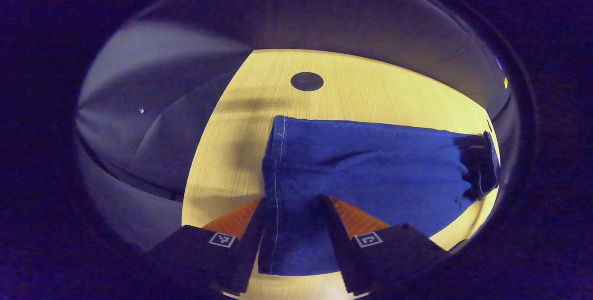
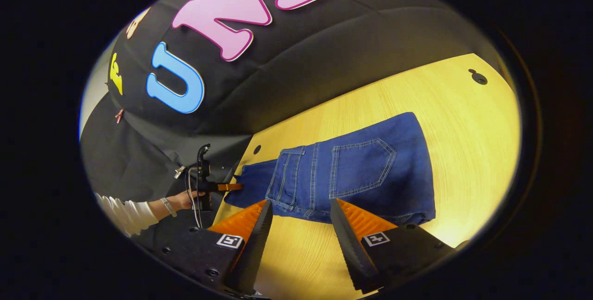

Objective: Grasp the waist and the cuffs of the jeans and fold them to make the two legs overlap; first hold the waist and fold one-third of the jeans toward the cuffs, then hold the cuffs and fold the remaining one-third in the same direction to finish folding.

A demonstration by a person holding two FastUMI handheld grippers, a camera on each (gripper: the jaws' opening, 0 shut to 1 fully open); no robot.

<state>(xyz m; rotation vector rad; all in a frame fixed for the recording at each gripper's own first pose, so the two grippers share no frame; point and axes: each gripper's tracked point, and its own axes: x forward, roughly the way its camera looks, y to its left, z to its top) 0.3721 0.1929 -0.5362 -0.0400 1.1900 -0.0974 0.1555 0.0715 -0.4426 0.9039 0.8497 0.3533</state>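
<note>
Item: jeans [image 1: 370, 170], legs overlapped, long axis crosswise on surface [image 1: 370, 91]. My left gripper [image 1: 296, 226] spread astride cuffs; right gripper [image 2: 299, 226] spread, short of waist [image 2: 296, 179].

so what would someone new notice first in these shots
The blue jeans spread across the yellow wooden table, back pocket facing up in the right gripper view. In the left gripper view the left hand-held gripper straddles the hemmed cuff end, jaws open; a sleeved hand holds it at the table's far edge.

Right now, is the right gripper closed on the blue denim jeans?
No: in the right gripper view the right gripper stands open, just short of the blue denim jeans on the wooden table.
</note>
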